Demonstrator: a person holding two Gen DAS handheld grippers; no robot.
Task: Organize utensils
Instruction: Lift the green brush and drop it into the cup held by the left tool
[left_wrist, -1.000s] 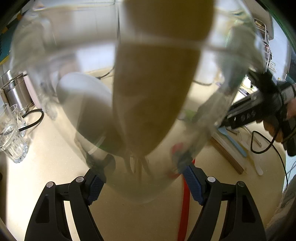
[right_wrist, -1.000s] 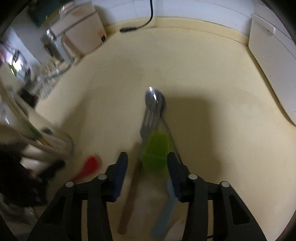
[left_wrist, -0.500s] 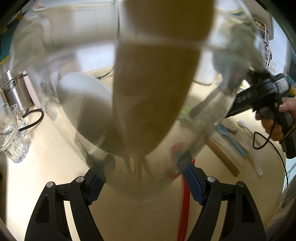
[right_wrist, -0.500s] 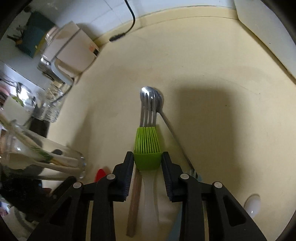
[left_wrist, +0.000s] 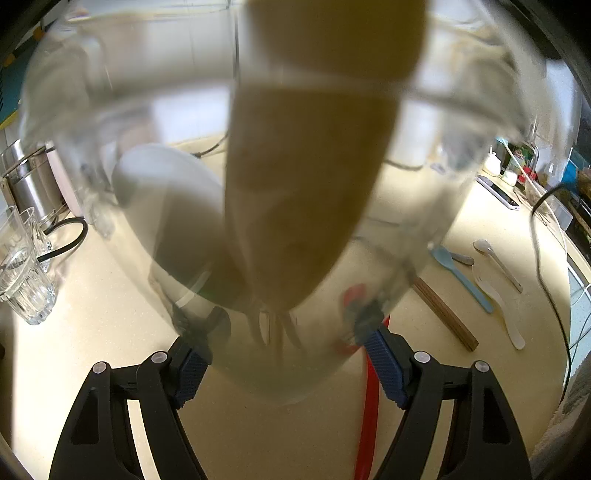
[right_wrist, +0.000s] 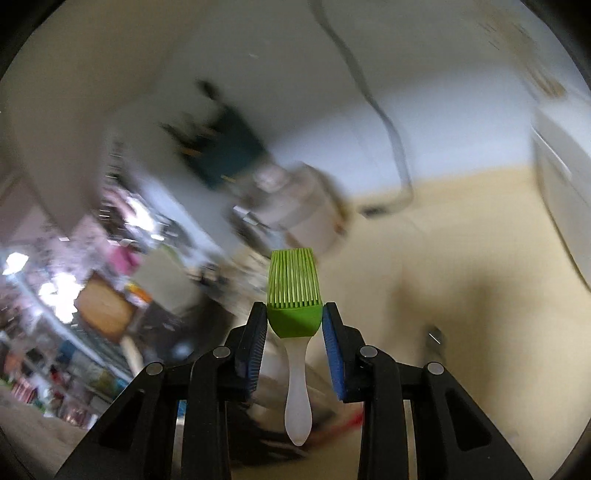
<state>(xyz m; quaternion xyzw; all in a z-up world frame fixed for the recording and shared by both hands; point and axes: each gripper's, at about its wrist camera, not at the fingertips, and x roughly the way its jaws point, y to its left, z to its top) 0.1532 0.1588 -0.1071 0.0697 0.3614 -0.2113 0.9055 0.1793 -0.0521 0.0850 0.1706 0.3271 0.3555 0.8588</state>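
Green silicone brush (right_wrist: 294, 295) pinched at its green collar between the blue pads of the right gripper (right_wrist: 294, 314), bristles pointing away from the camera, pale translucent handle hanging back between the fingers (right_wrist: 334, 350). Lifted clear of the cream tabletop (right_wrist: 461, 258), with the background smeared by motion blur. Jaws just closed further within the last second, now pressing on the brush from both sides.

Clear glass jar (left_wrist: 110, 166) gripped across its base by the left gripper (left_wrist: 288, 354), blue pads tight against the glass left and right, fingers (left_wrist: 384, 363) spread wide to span it. Jar tilted toward the lens and filling most of the left wrist view. Inside it, a wide wooden utensil (left_wrist: 303, 184) and a pale rounded utensil (left_wrist: 166, 206), both blurred by closeness; darker thin shapes near the bottom, too distorted to name.

Red utensil (left_wrist: 371, 402) lying on the tabletop under the jar, running toward the lower edge. Further right on the tabletop: a wooden-handled piece (left_wrist: 443, 314), a light blue spoon (left_wrist: 461, 277), two translucent white spoons (left_wrist: 498, 306), close together, some overlapping. Ribbed drinking glasses (left_wrist: 26, 266) standing at the far left, beside a black cable loop (left_wrist: 66, 240) and a steel canister (left_wrist: 29, 184).
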